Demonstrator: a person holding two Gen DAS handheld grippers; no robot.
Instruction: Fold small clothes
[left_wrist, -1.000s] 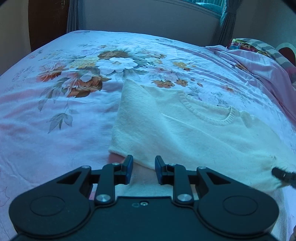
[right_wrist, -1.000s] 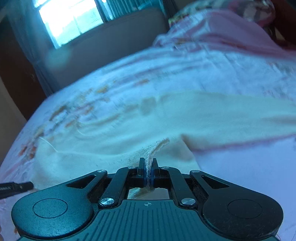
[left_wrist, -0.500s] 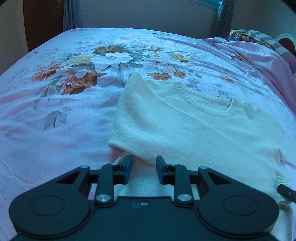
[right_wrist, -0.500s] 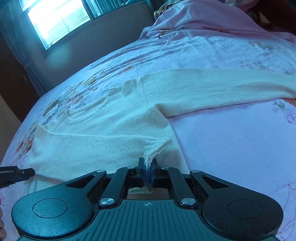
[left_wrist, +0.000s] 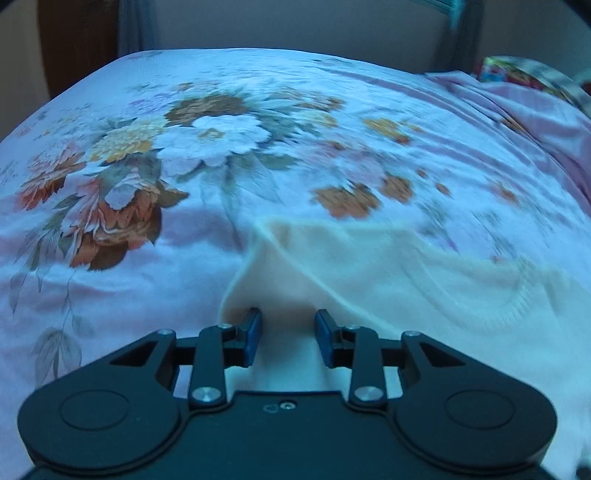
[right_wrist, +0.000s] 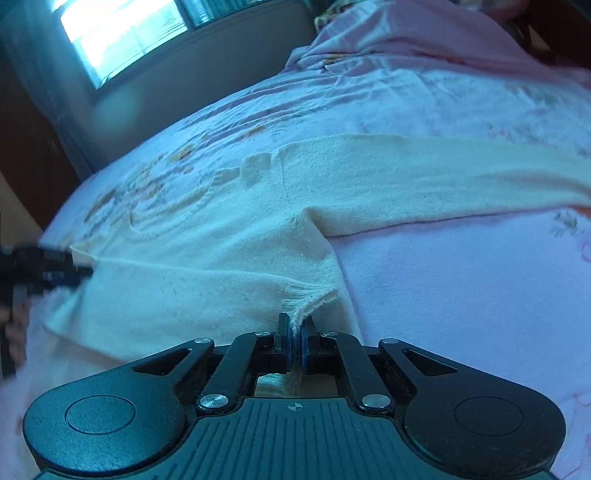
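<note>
A bed (left_wrist: 110, 266) with a pink floral sheet fills both views, under a bright window (right_wrist: 122, 33). The cream knit sweater (right_wrist: 221, 236) lies flat on it, one sleeve stretched out long toward the right. The right hand-held gripper (right_wrist: 294, 334) is clenched on its ribbed hem. The left hand-held gripper (left_wrist: 288, 332) has moved in over the folded edge since a second ago, its jaws just opening, released, with knit between them.
</note>
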